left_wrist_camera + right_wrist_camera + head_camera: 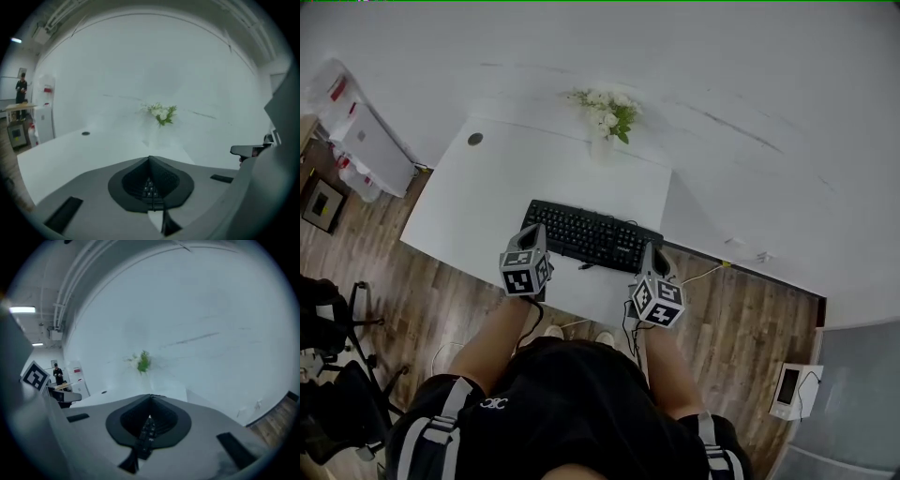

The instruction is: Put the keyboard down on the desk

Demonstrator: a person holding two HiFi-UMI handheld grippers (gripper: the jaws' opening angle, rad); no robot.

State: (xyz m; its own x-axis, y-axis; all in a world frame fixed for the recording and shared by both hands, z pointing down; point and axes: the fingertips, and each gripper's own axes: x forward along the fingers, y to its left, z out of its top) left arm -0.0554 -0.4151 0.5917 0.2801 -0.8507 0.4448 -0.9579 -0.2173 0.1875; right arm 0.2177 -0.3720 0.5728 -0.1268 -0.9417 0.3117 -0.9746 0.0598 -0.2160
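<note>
A black keyboard (pixel 591 234) lies across the near part of the white desk (pixel 478 202). My left gripper (pixel 534 232) is at its left end and my right gripper (pixel 650 251) at its right end. In the left gripper view the jaws (pixel 150 187) are closed together, with a narrow strip of keys (pixel 149 190) showing between the pads. The right gripper view shows the same: closed jaws (pixel 150 420) with a strip of the keyboard (pixel 146 433) pinched between them. Whether the keyboard rests on the desk or is lifted off it cannot be made out.
White flowers (pixel 609 112) stand at the desk's far edge by the wall. A cable hole (pixel 475 139) is at the far left corner. A white cabinet (pixel 370 150) stands left. A black chair (pixel 328 375) and a small white device (pixel 792 389) are on the wood floor.
</note>
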